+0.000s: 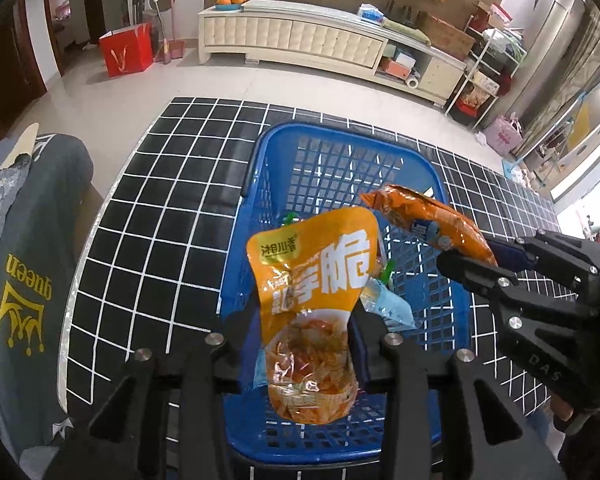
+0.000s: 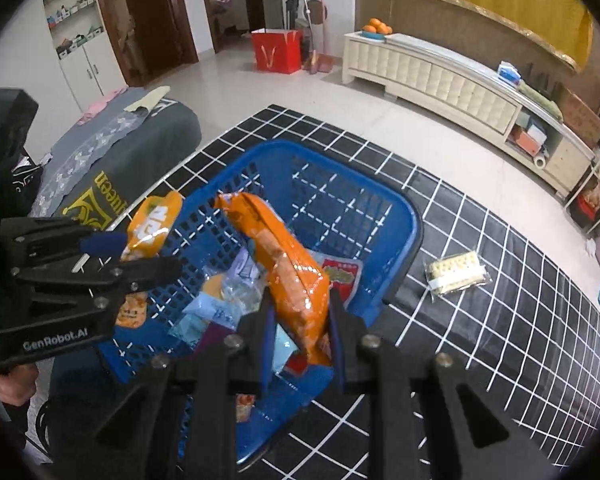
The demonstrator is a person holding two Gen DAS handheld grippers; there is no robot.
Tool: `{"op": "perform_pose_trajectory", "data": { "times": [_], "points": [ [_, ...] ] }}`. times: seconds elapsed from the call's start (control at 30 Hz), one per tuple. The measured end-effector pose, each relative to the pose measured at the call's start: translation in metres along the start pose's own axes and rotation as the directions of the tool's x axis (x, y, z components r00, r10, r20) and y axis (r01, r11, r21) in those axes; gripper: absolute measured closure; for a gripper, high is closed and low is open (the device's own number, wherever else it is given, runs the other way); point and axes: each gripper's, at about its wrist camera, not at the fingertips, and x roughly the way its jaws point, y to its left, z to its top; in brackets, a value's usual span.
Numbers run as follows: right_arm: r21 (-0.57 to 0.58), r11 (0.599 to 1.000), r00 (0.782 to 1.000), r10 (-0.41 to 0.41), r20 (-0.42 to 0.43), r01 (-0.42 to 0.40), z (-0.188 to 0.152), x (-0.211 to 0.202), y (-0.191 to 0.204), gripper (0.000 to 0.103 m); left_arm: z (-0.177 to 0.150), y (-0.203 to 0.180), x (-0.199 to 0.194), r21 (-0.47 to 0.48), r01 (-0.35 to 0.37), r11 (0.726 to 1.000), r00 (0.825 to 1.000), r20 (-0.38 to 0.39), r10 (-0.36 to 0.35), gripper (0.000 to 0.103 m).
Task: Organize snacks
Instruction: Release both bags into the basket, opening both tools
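Note:
A blue plastic basket (image 1: 340, 140) (image 2: 400, 208) stands on the black grid tablecloth. My left gripper (image 1: 304, 320) is shut on a yellow-orange snack pouch (image 1: 312, 280) and holds it above the basket; the pouch also shows in the right wrist view (image 2: 152, 224). My right gripper (image 2: 300, 308) is shut on a long orange snack bag (image 2: 284, 264) over the basket; it also shows in the left wrist view (image 1: 428, 220). Several snack packets (image 2: 228, 300) lie inside the basket. A clear cracker pack (image 2: 456, 272) lies on the cloth to the basket's right.
The black grid tablecloth (image 2: 500, 340) covers the table. A grey "queen" cloth (image 1: 24, 264) drapes a seat on the left. A cream cabinet (image 1: 300, 40), a red bag (image 1: 126, 48) and shelves stand across the floor.

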Motion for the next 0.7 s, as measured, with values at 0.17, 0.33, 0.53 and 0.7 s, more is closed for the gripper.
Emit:
{"op": "perform_pose_trajectory", "data": {
  "times": [0.17, 0.33, 0.53, 0.7],
  "points": [
    [-0.008, 1.0, 0.999, -0.002, -0.048, 0.001, 0.001, 0.012, 0.008, 0.075, -0.002, 0.005, -0.002, -0.015, -0.002, 1.0, 1.0, -0.005, 0.002, 0.066],
    [0.001, 1.0, 0.996, -0.027, -0.088, 0.027, 0.001, 0.019, 0.009, 0.068, -0.004, 0.008, -0.008, -0.019, -0.006, 1.0, 1.0, -0.003, 0.006, 0.064],
    [0.021, 0.999, 0.999, -0.037, -0.032, 0.038, -0.002, -0.001, 0.008, 0.027, -0.006, 0.007, -0.019, -0.025, -0.004, 1.0, 1.0, 0.014, 0.004, 0.062],
    [0.046, 0.998, 0.999, -0.047, 0.003, 0.047, -0.004, -0.024, -0.001, 0.026, -0.007, -0.003, -0.034, -0.018, 0.006, 1.0, 0.999, 0.044, -0.005, 0.059]
  ]
}}
